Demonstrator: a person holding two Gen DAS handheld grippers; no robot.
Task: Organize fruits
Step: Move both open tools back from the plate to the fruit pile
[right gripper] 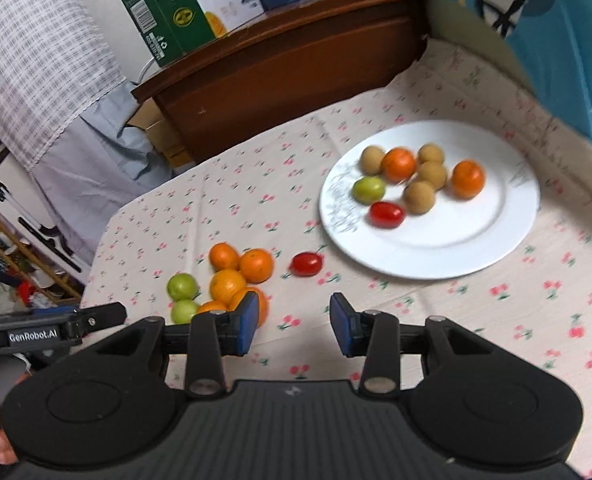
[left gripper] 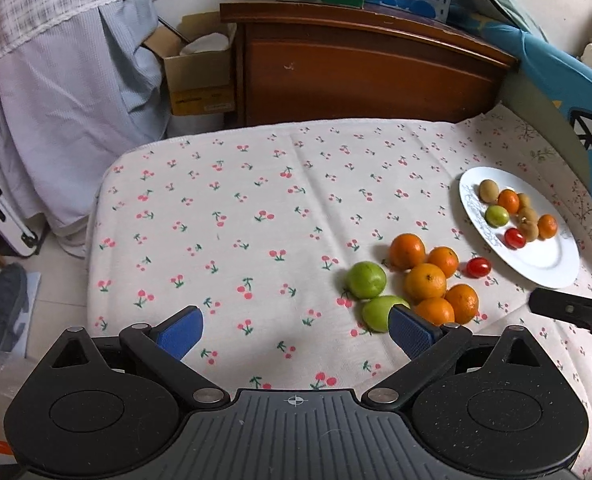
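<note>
A white plate (right gripper: 455, 240) lies on the cherry-print cloth and holds two small oranges, several brown longans, a green fruit and a red tomato (right gripper: 387, 214). Loose on the cloth to its left are a cluster of oranges (right gripper: 236, 276), two green fruits (right gripper: 182, 286) and a cherry tomato (right gripper: 305, 264). My right gripper (right gripper: 294, 324) hovers just short of that tomato, open, nothing between its blue pads. In the left wrist view my left gripper (left gripper: 296, 332) stands wide open over bare cloth, its right pad by the nearer green fruit (left gripper: 381, 312) and the oranges (left gripper: 427, 280). The plate (left gripper: 535, 264) is far right.
A wooden cabinet (left gripper: 355, 76) with cartons on top stands behind the padded surface. A blue cushion (right gripper: 555, 40) borders the right side. The cloth's left edge (left gripper: 96, 240) drops to a floor with clutter. The left gripper's body (right gripper: 56, 328) shows at the right view's left edge.
</note>
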